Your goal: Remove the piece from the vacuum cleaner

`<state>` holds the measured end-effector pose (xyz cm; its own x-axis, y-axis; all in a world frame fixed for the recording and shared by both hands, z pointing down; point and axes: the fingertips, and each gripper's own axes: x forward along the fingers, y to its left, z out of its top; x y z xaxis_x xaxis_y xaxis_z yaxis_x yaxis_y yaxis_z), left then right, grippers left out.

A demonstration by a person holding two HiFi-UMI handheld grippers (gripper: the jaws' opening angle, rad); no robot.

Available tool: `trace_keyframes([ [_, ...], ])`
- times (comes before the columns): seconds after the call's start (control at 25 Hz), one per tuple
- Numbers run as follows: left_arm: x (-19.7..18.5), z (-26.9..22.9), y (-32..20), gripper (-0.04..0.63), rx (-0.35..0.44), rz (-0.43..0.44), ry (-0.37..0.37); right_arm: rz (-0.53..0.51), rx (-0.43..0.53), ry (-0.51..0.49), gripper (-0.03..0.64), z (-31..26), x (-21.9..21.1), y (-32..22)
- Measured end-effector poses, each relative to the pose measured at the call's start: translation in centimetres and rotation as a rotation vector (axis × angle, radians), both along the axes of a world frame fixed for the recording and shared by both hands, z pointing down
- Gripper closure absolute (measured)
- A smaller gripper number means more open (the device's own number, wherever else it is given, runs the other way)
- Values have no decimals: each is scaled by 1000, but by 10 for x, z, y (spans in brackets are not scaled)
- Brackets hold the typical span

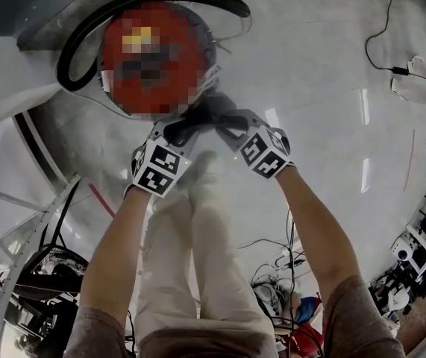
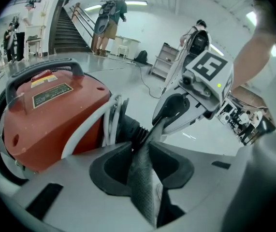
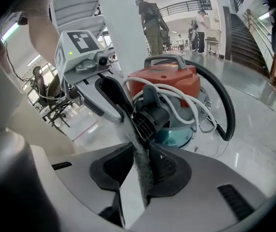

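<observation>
A red vacuum cleaner [image 1: 198, 43] with a black hose [image 1: 86, 36] stands on the pale floor. At its side sits a black ribbed fitting [image 3: 150, 117] with a white cord [image 3: 176, 105] looped round it. From the fitting a grey mesh piece [image 2: 145, 178] stretches out, also seen as the grey piece [image 3: 142, 170] in the right gripper view. My left gripper [image 2: 145, 163] is shut on it. My right gripper [image 3: 140, 161] pinches the same piece from the other side. Both meet just in front of the vacuum: left gripper [image 1: 179, 131], right gripper [image 1: 227, 125].
The person's legs [image 1: 198, 259] stand right under the grippers. A cable and plug [image 1: 399, 69] lie on the floor at the right, with more cables [image 1: 280, 267] near the feet. A metal frame [image 1: 33, 245] is at the left. People [image 2: 109, 18] and stairs [image 2: 67, 30] are far behind.
</observation>
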<state>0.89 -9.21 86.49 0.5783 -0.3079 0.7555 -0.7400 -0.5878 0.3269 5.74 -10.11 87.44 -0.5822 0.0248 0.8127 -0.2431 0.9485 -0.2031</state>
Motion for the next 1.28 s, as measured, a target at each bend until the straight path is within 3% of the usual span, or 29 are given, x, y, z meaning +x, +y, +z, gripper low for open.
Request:
trace_keyframes([
  [0.52, 2, 1, 14, 529, -11, -19, -10, -2, 6, 30, 563, 3, 3, 3],
  [0.88, 0, -3, 24, 531, -33, -58, 4, 122, -29, 1, 565, 1, 3, 14],
  [1.28, 2, -4, 32, 531, -40, -44, -11, 179, -36, 0, 565, -1, 6, 21],
])
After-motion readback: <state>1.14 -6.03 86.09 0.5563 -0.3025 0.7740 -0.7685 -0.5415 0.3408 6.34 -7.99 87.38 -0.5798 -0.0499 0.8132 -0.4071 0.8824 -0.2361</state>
